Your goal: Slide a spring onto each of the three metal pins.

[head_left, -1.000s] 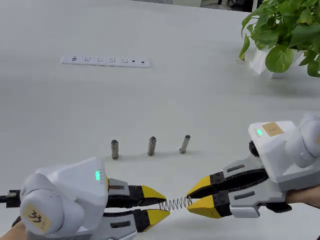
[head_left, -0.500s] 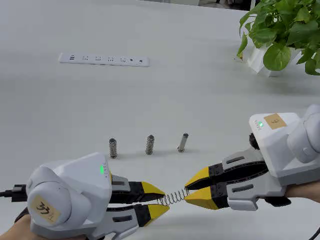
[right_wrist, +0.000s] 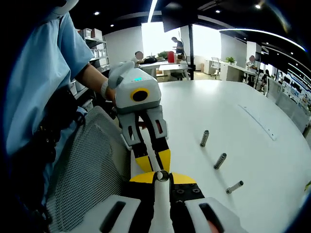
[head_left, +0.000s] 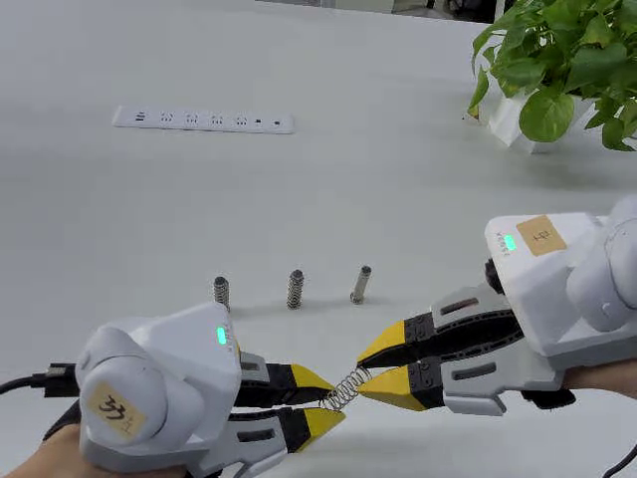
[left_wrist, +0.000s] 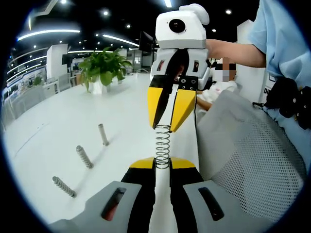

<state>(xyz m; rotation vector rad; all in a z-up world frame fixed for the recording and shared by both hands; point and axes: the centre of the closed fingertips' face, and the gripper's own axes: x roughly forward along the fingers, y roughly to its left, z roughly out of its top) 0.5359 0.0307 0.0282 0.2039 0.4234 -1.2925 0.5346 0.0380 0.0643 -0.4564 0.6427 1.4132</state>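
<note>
White worktop (head_left: 398, 179); my left tongs (head_left: 336, 399) and right tongs (head_left: 361, 376) pinch the last spring (head_left: 346, 387); next, line it over the bare pin (head_left: 360, 284) ahead

Both spring (head_left: 345, 388) ends unseen within jaws.

Bright, even overhead lighting; soft shadows; fisheye-warped edges.
</note>
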